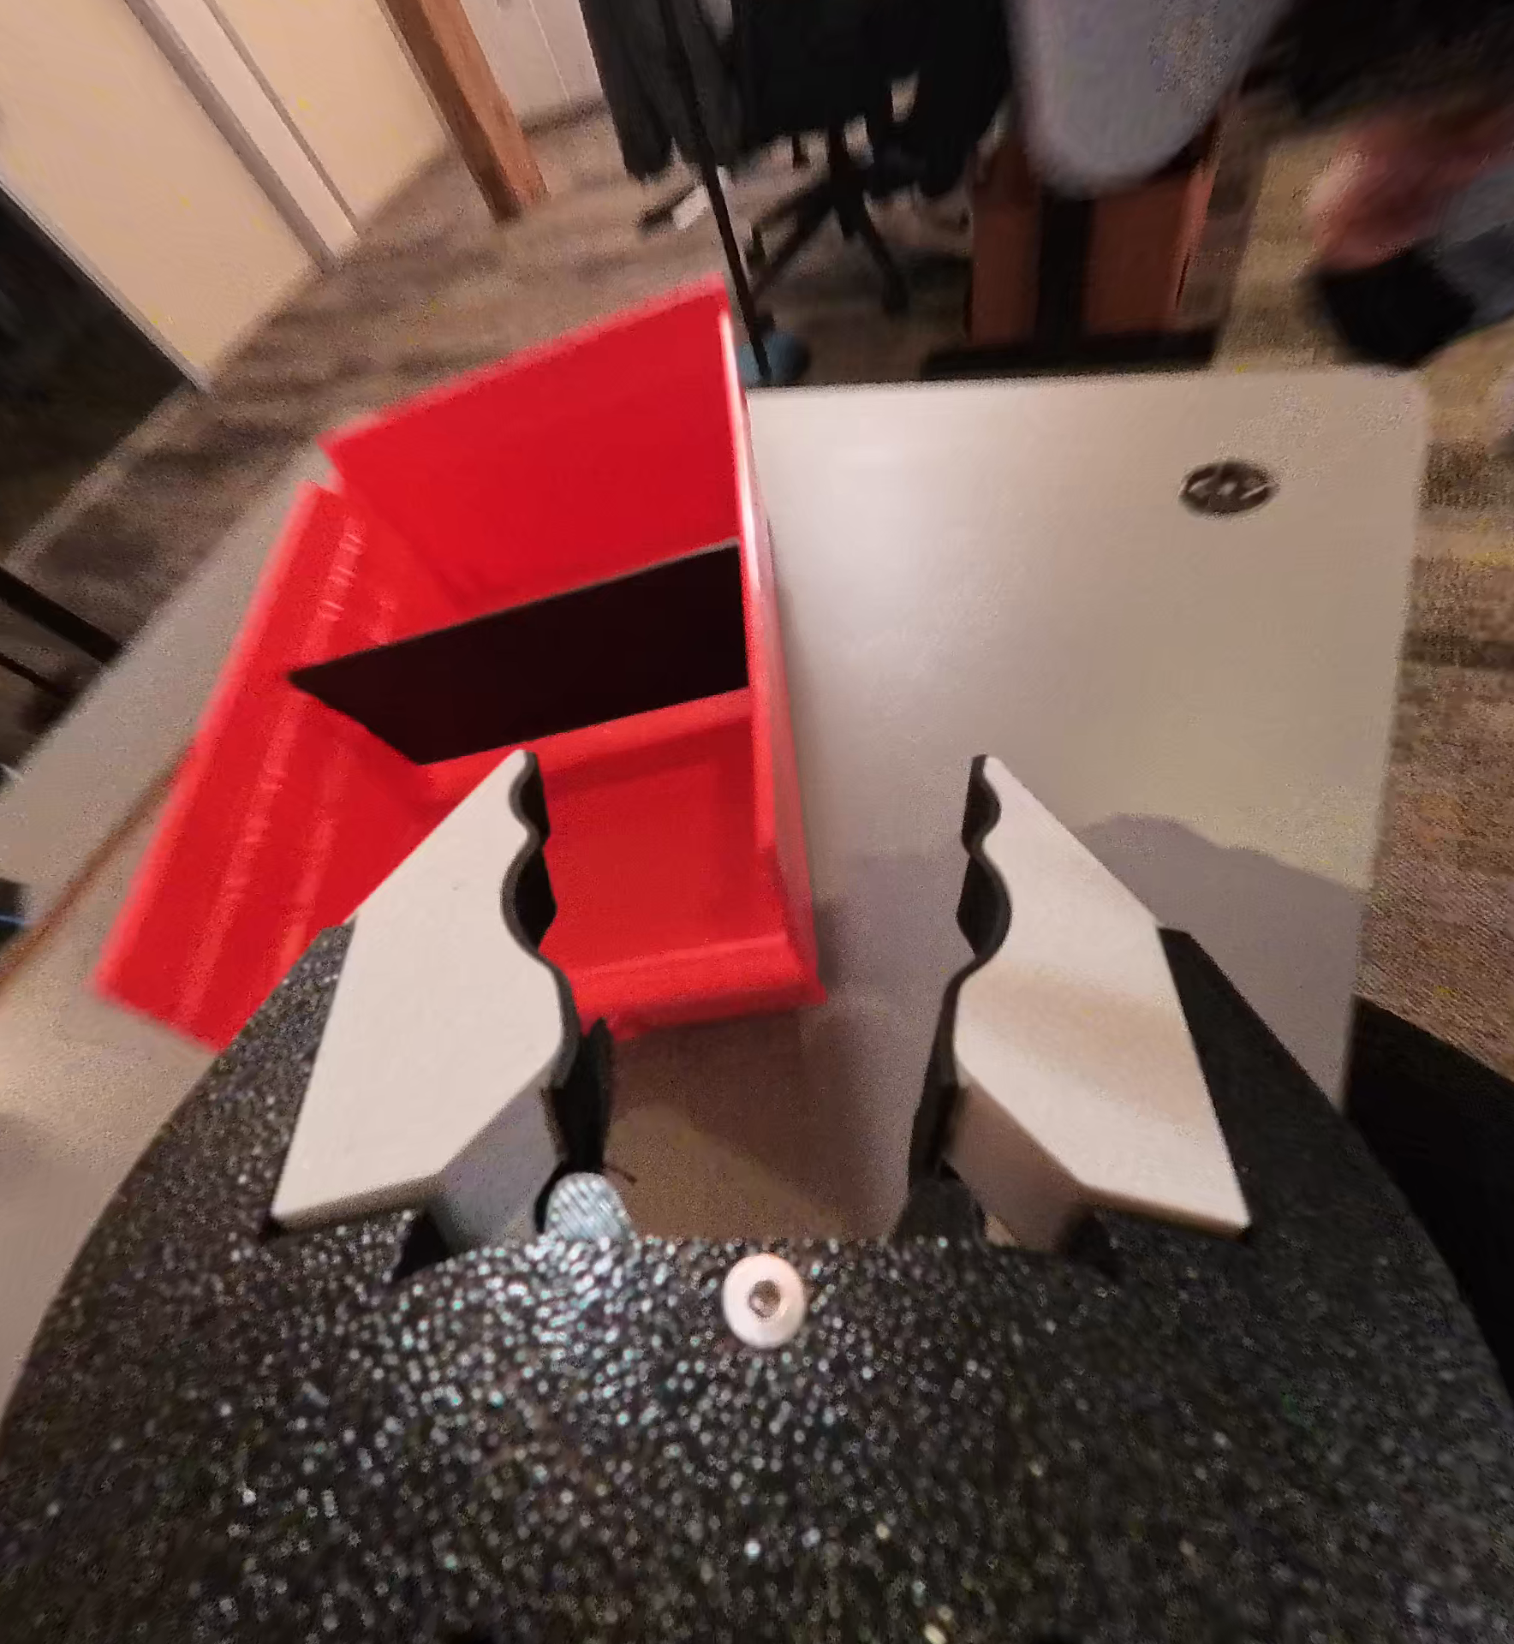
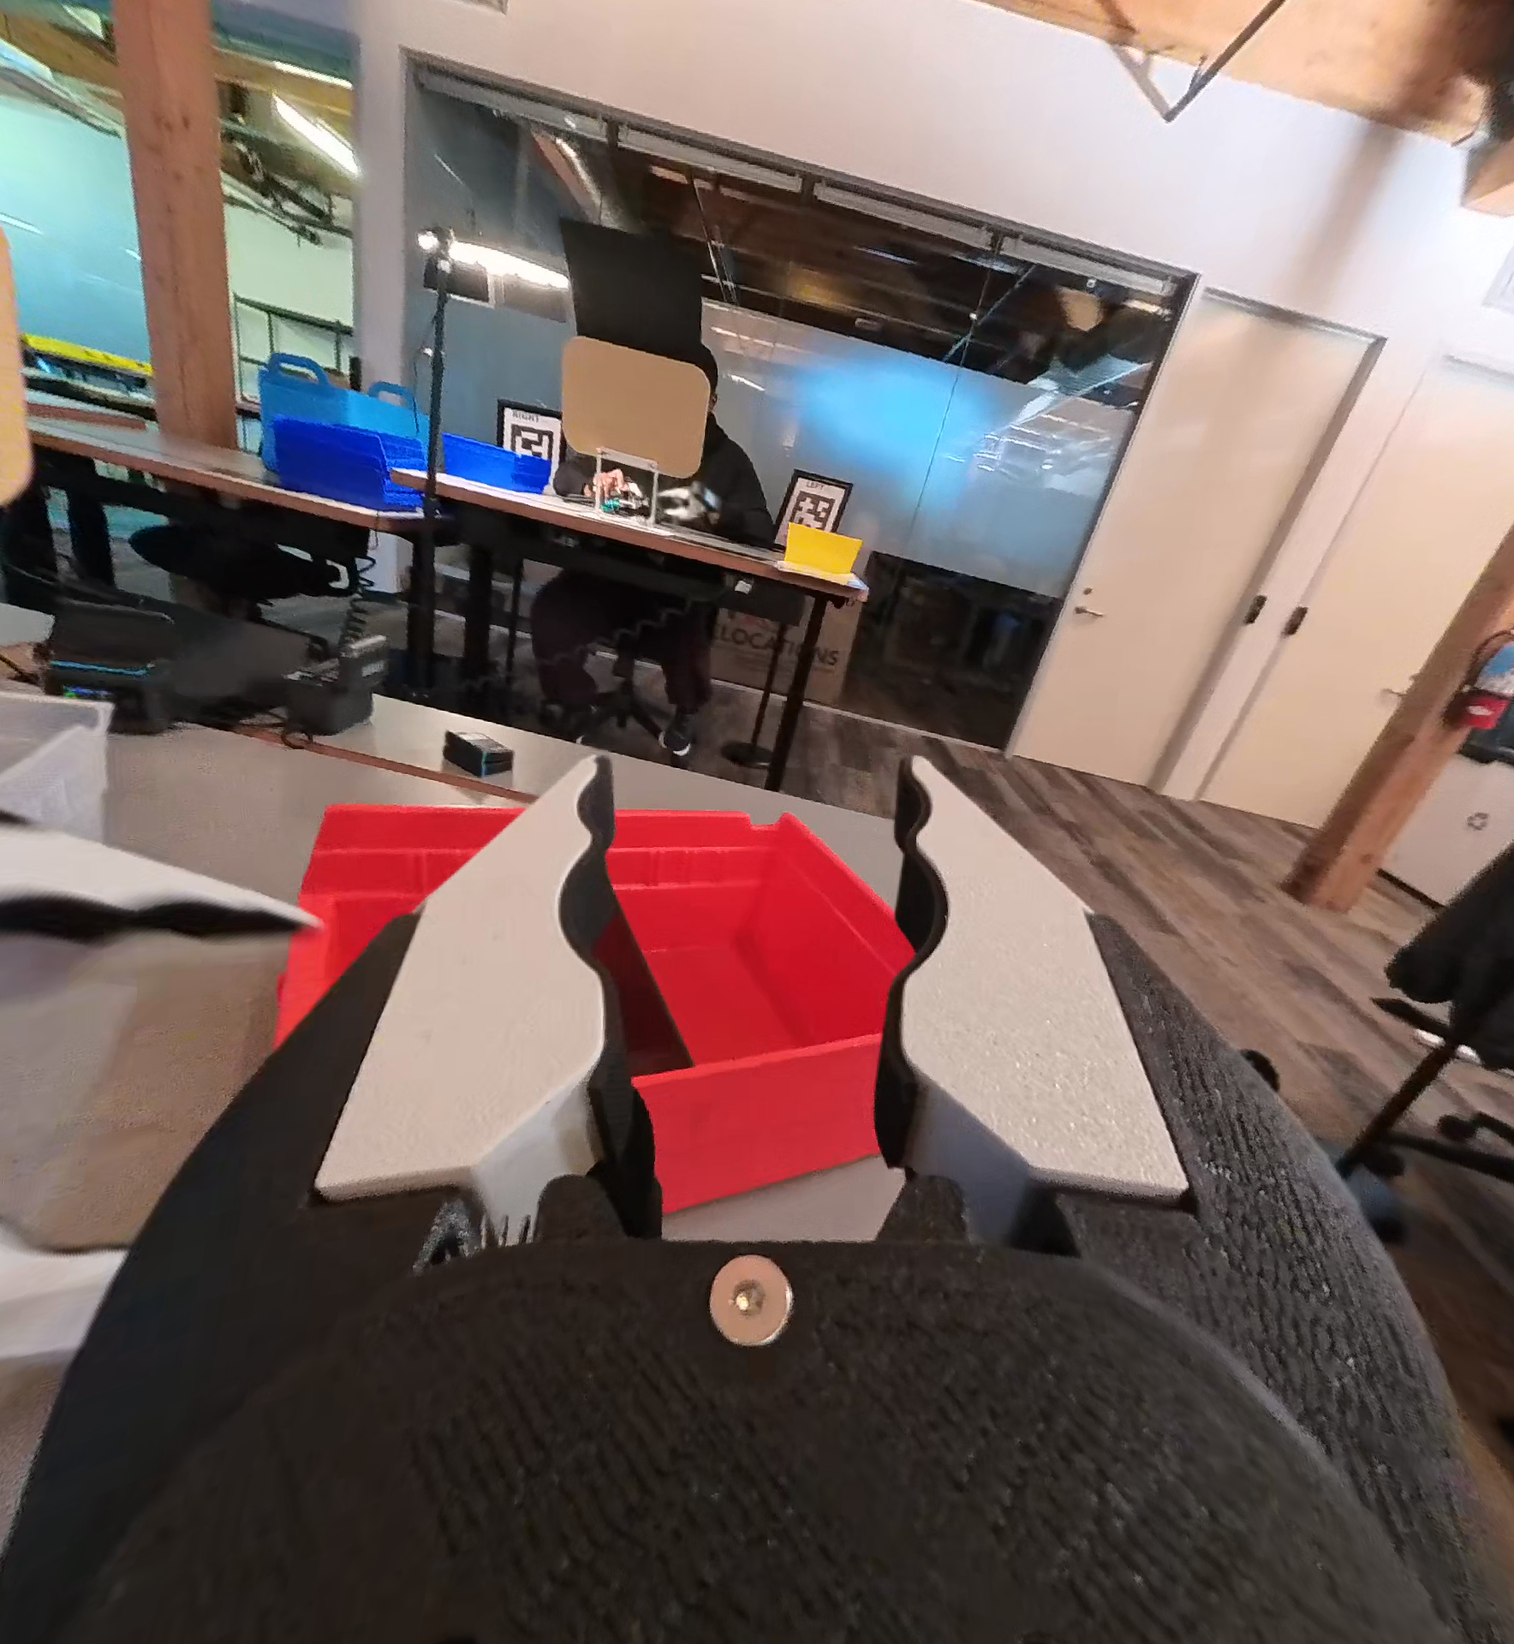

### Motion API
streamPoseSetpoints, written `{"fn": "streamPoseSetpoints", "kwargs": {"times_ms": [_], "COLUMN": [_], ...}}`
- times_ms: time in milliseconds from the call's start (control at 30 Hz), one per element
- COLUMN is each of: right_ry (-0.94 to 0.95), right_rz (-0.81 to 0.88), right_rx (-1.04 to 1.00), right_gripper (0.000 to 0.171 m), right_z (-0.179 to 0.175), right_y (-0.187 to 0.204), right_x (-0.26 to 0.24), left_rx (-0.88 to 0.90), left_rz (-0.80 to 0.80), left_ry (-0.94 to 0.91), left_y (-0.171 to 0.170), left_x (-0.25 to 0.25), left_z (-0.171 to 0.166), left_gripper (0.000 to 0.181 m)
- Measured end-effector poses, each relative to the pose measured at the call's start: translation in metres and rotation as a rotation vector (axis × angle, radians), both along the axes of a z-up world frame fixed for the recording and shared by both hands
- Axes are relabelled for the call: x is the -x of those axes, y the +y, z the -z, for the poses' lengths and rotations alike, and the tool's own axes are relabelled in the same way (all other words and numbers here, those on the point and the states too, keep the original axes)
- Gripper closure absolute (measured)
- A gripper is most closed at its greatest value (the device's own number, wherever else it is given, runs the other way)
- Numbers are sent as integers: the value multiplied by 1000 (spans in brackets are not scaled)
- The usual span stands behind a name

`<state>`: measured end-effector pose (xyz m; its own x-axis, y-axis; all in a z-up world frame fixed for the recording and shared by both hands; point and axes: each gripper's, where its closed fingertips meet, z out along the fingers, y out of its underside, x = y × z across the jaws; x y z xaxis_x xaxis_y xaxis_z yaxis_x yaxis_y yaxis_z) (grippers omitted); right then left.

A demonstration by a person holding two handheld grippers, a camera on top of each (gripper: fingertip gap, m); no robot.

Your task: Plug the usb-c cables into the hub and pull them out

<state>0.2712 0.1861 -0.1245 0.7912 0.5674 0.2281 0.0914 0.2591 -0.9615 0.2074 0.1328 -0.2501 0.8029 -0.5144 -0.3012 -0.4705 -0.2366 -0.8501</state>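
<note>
No usb-c cable or hub shows in either view. My left gripper [image 1: 753, 774] is open and empty, held above the grey table [image 1: 1047, 640] beside a red bin [image 1: 558, 498] with a black divider [image 1: 549, 654]. My right gripper [image 2: 753, 783] is open and empty, held above the same red bin [image 2: 736, 961], whose near compartment looks empty. The left gripper's finger [image 2: 113, 916] shows blurred at the left edge of the right wrist view.
The table's right edge [image 1: 1394, 640] drops to carpet. A clear plastic container [image 2: 24, 756] stands at the left on the table, with a small black device [image 2: 478, 752] and dark equipment [image 2: 202, 658] behind. A person sits at a far desk [image 2: 647, 543].
</note>
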Motion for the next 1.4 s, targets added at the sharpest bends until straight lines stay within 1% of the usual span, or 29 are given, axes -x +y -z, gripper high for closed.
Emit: {"fn": "streamPoseSetpoints", "kwargs": {"times_ms": [67, 100, 167, 200, 267, 333, 400, 467, 500, 567, 633, 667, 700, 733, 800, 833, 867, 900, 967, 1033, 1100, 1133, 1167, 1200, 1267, 1333, 1400], "right_ry": [-30, -48, -49, -30, -13, -44, -96, -86, -68, -47, -44, -67, -107, -147, -191, -186, -162, -144, -148, -166, -163, -157, -152, -146, -163, -200, -263], "right_rz": [13, 18, 68, 93, 90, 105, 156, 202, 227, 290, 290, 289, 302, 324, 369, 367, 356, 348, 345, 372, 400, 397, 384, 375, 333, 278, 228], "right_rx": [22, 43, 70, 64, 36, 34, 67, 141, 176, 224, 303, 346, 380, 404, 442, 468, 494, 513, 528, 524, 520, 520, 524, 535, 536, 532, 516], "right_gripper": [102, 94, 70, 63, 53, 45, 36, 33, 32, 38, 40, 40, 40, 40, 45, 46, 50, 59, 95, 126, 139, 151, 163, 166, 167, 167, 166], "right_z": [5, 9, 13, 11, 9, 16, 31, 52, 62, 81, 105, 118, 132, 144, 161, 166, 169, 170, 171, 170, 168, 168, 167, 168, 168, 169, 169], "right_y": [1, 2, 6, 6, -2, -9, -10, -12, -12, -11, -9, -7, -3, 1, 8, 9, 9, 8, 5, 4, 5, 6, 7, 9, 13, 15, 15], "right_x": [6, 9, 13, 16, 31, 47, 55, 58, 58, 56, 66, 73, 77, 79, 75, 73, 70, 66, 52, 29, 6, -3, -10, -17, -25, -27, -27], "left_rx": [-131, -196, -291, -279, -225, -202, -185, -104, -54, 4, 52, 71, 81, 86, 95, 83, 65, 54, 57, 76, 112, 131, 146, 159, 154, 146, 146], "left_rz": [-30, -81, -224, -274, -343, -449, -562, -630, -651, -667, -659, -638, -624, -632, -666, -689, -719, -752, -796, -841, -865, -880, -883, -877, -917, -929, -928], "left_ry": [14, 32, 58, 50, 32, 56, 63, -11, -64, -157, -210, -239, -259, -240, -164, -126, -86, -46, 5, 3, -26, -39, -52, -74, -95, -147, -167], "left_y": [-36, -52, -80, -94, -120, -147, -173, -190, -195, -198, -196, -193, -190, -188, -189, -190, -192, -195, -203, -210, -215, -217, -219, -220, -224, -230, -239], "left_x": [26, 47, 100, 123, 161, 207, 252, 283, 293, 305, 309, 306, 303, 305, 315, 322, 331, 341, 361, 381, 398, 406, 412, 416, 431, 442, 449], "left_z": [-33, -47, -67, -68, -62, -57, -50, -28, -15, 7, 25, 30, 33, 34, 36, 35, 33, 32, 33, 38, 47, 51, 55, 58, 60, 59, 59], "left_gripper": [86, 83, 79, 76, 71, 67, 58, 50, 46, 45, 47, 44, 47, 46, 53, 61, 71, 80, 97, 106, 123, 128, 140, 157, 168, 176, 177]}}
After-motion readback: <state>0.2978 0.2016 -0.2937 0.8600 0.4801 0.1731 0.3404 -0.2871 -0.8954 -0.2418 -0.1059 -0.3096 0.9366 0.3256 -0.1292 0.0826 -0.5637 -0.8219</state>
